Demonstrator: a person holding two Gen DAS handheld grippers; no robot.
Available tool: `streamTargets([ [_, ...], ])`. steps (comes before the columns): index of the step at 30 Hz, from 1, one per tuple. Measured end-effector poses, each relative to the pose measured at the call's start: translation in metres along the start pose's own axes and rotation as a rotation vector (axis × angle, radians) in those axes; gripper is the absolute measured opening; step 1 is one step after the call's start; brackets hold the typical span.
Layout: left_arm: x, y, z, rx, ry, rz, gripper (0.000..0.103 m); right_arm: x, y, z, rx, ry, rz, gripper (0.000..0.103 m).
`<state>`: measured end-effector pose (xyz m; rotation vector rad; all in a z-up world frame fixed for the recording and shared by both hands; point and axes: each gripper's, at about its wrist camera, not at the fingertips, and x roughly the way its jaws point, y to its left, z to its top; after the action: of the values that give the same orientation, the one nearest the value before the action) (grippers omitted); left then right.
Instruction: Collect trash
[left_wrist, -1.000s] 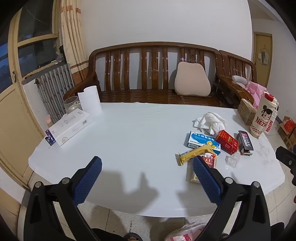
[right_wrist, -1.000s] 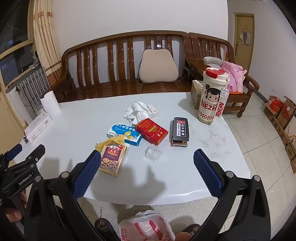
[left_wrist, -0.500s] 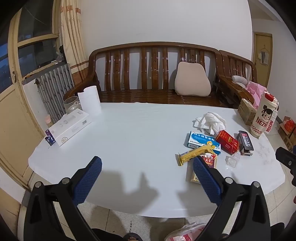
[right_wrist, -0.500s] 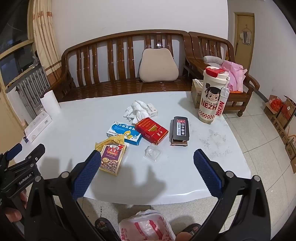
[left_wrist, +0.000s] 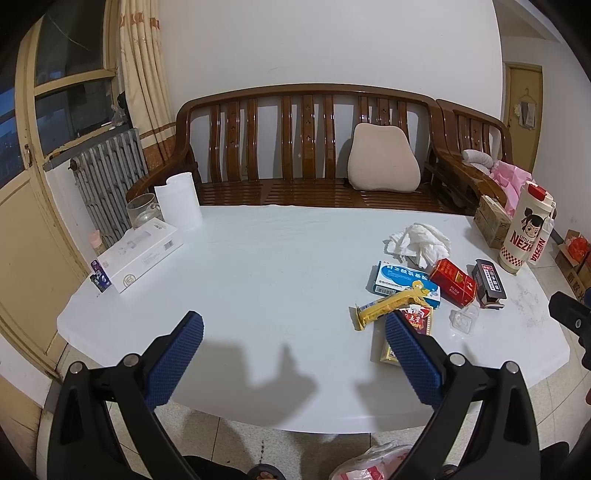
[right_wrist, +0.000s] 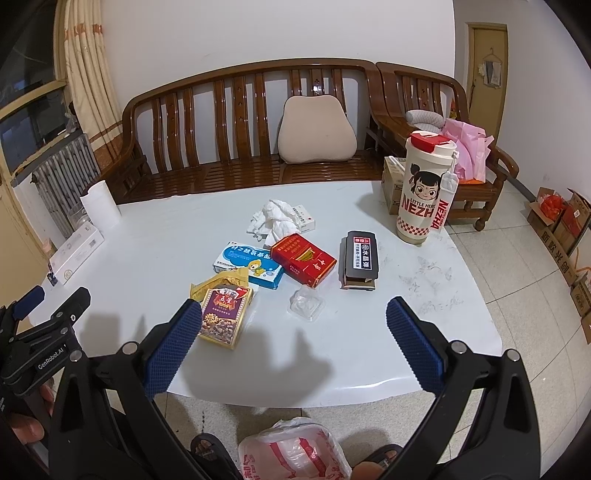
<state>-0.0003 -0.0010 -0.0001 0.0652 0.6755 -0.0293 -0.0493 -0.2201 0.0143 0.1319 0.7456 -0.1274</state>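
Trash sits clustered right of centre on the white table (right_wrist: 155, 251) in the right wrist view: a crumpled tissue (right_wrist: 275, 221) at the back, touching a small white box (right_wrist: 304, 218); in front of it a blue-and-white medicine box (right_wrist: 248, 264) and a red cigarette pack (right_wrist: 303, 259), side by side. Nearer the lower edge of the frame lies a yellow wrapper (right_wrist: 218, 282), partly under a playing-card box (right_wrist: 225, 318), with a clear plastic blister (right_wrist: 307, 303) just to its right. A black box (right_wrist: 361, 259) lies right of the red pack, and the tall Nezha cup (right_wrist: 425, 192) stands upright toward the upper right.

Right gripper (right_wrist: 294, 325) hovers over the near table edge, fingers spread wide, nothing between them; its left blue pad (right_wrist: 173, 345) overlaps the card box in the picture. Left gripper (left_wrist: 294, 336) hangs wide apart too, over bare table at lower centre of its own view, holding nothing.

Below the table, at bottom centre, a red-and-white plastic bag (right_wrist: 293, 456) sits on the tiled floor. A wooden bench (right_wrist: 240, 122) with a beige cushion (right_wrist: 317, 130) fills the background.
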Motion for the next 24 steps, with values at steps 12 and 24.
streamTargets([
  [12, 0.0001, -0.0003, -0.0001, 0.001, 0.000, 0.003, 0.096, 0.0013, 0.0007, 0.0019, 0.003, 0.000, -0.003, 0.098],
  [24, -0.0006, -0.0003, 0.0006, 0.003, -0.001, 0.003, 0.096, 0.0012, 0.0004, 0.0019, 0.004, 0.000, -0.002, 0.098],
])
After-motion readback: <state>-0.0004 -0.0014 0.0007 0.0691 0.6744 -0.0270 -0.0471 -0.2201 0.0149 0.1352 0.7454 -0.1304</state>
